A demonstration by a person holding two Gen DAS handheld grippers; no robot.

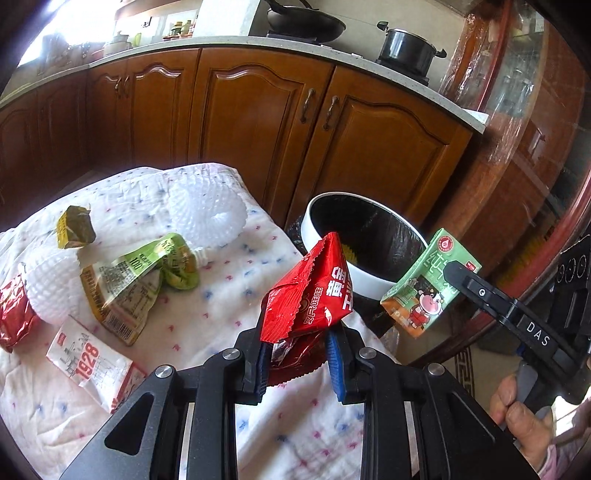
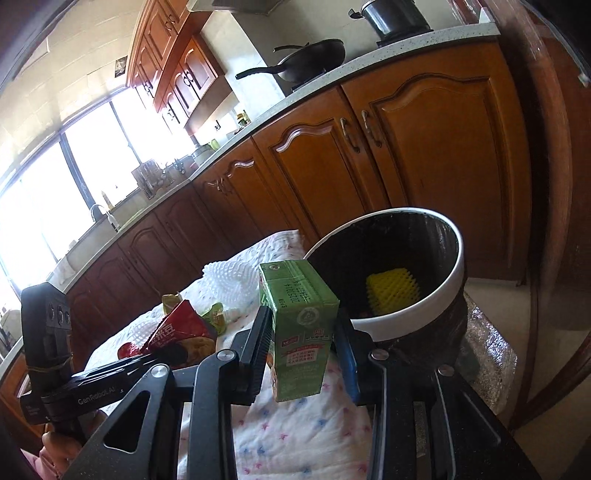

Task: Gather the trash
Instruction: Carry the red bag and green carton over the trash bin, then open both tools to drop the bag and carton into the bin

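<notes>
Left gripper (image 1: 300, 345) clenched on a crumpled red snack wrapper (image 1: 310, 291); blue pads (image 1: 334, 360) pinch its lower edge, rest of the wrapper stands up above the jaws. Right gripper (image 2: 306, 343) clenched on a green drink carton (image 2: 299, 332), carton upright between the two fingers; in the left wrist view the same carton (image 1: 430, 282) hangs off to the right of the left gripper, held from the right by black fingers. Person's hand (image 1: 524, 410) wraps the right handle, low right.

Under both grippers: white quilted cloth (image 1: 229, 295) with small blue and pink marks.

Left of the left gripper, lying on the cloth: white packet marked 1928 (image 1: 94, 363), nearest; then a flattened green-and-yellow pouch (image 1: 129, 284); a second red wrapper (image 1: 14, 314) at the far left edge; white foam fruit nets (image 1: 207, 214); a small olive carton (image 1: 74, 227), farthest.

Just beyond both grippers, past the cloth's edge: round white-rimmed trash bin (image 2: 452, 273) with a black liner. Yellow foam net (image 2: 393, 291) lies inside it.

Behind: brown wooden cabinets (image 1: 258, 122), pale countertop, black wok (image 1: 306, 24) and dark pot (image 1: 408, 48) on the stove.
</notes>
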